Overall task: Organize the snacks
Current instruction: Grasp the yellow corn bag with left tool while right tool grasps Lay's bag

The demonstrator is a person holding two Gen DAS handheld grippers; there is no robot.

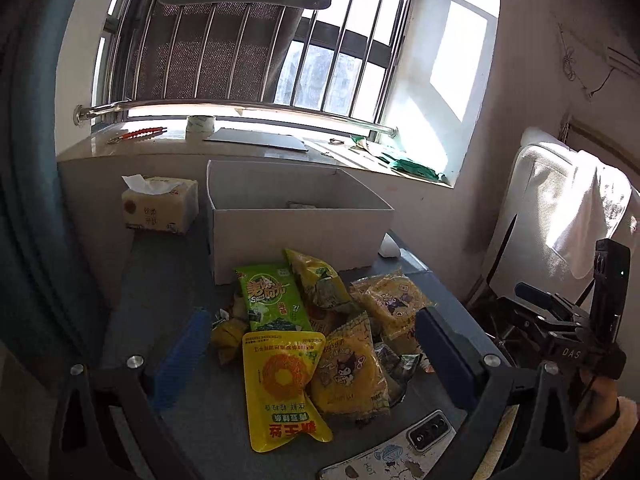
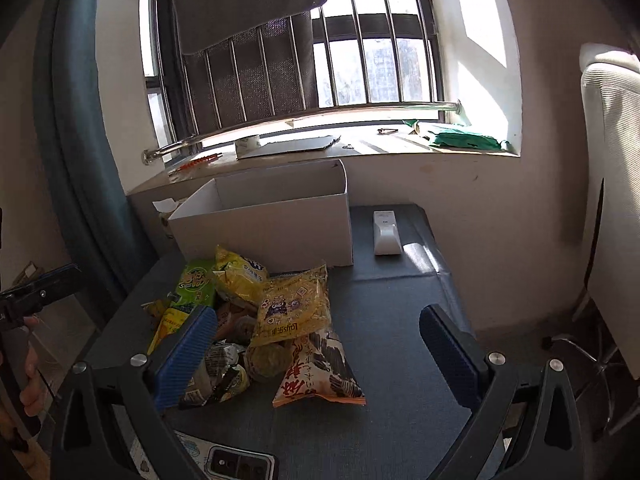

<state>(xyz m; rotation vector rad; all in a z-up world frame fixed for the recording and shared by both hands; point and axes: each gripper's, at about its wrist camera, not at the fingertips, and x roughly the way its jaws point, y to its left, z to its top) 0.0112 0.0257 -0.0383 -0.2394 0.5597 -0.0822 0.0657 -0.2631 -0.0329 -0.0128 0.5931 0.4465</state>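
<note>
Sunlight from a barred window fell across the sill at the top of the left wrist view, above a dark grey table. At frame centre stood an open white box, with a tissue pack to its left. Below the box lay a heap of snacks: a green seaweed packet, a yellow pouch and a yellow cartoon bag. The left gripper hovered over the heap, jaws spread wide, gripping nothing. A phone lay at the bottom edge.

Across the right wrist view, the box sat centre-left, with a white device to its right. The right gripper was wide open and empty, over an orange-and-white bag at the heap's lower edge.
</note>
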